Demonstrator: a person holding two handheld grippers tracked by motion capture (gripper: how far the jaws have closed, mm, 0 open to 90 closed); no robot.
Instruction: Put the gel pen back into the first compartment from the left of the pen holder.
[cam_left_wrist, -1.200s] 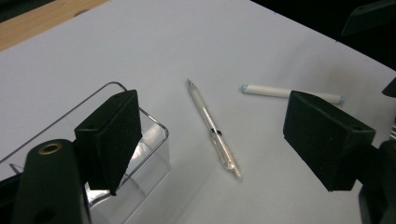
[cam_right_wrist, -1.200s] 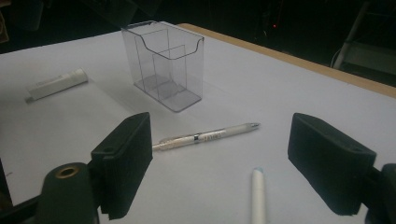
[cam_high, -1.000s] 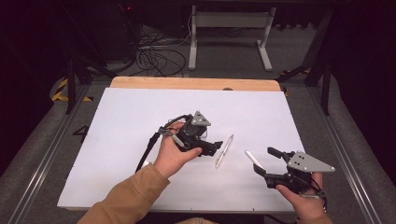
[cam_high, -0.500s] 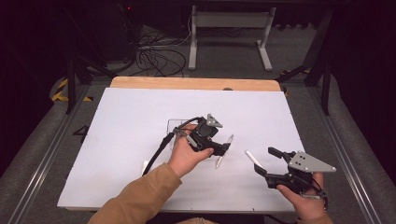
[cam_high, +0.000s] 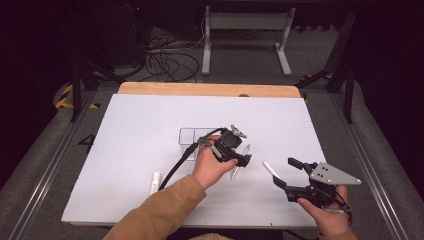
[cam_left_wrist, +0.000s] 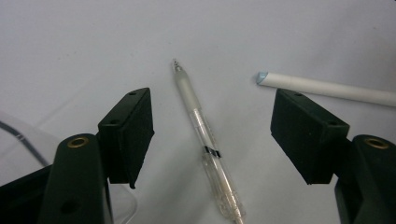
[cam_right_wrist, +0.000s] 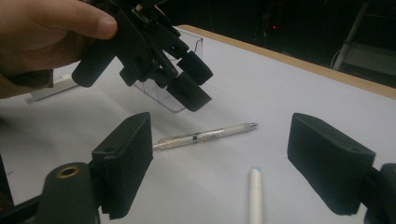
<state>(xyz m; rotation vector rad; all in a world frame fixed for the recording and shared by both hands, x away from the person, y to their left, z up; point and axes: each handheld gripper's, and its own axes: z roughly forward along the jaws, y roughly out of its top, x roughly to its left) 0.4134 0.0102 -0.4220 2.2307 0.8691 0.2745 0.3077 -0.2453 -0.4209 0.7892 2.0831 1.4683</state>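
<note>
i held the left gripper (cam_left_wrist: 212, 126) above the clear pen (cam_left_wrist: 205, 144), jaws released, pen lying between them on the desk (cam_left_wrist: 70, 46); right gripper (cam_right_wrist: 219, 163) also released.

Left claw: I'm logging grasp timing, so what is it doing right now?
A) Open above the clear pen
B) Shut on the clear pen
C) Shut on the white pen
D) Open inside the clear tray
A: in the left gripper view the left claw stands open, the clear pen lying untouched on the table between its jaws.
</note>
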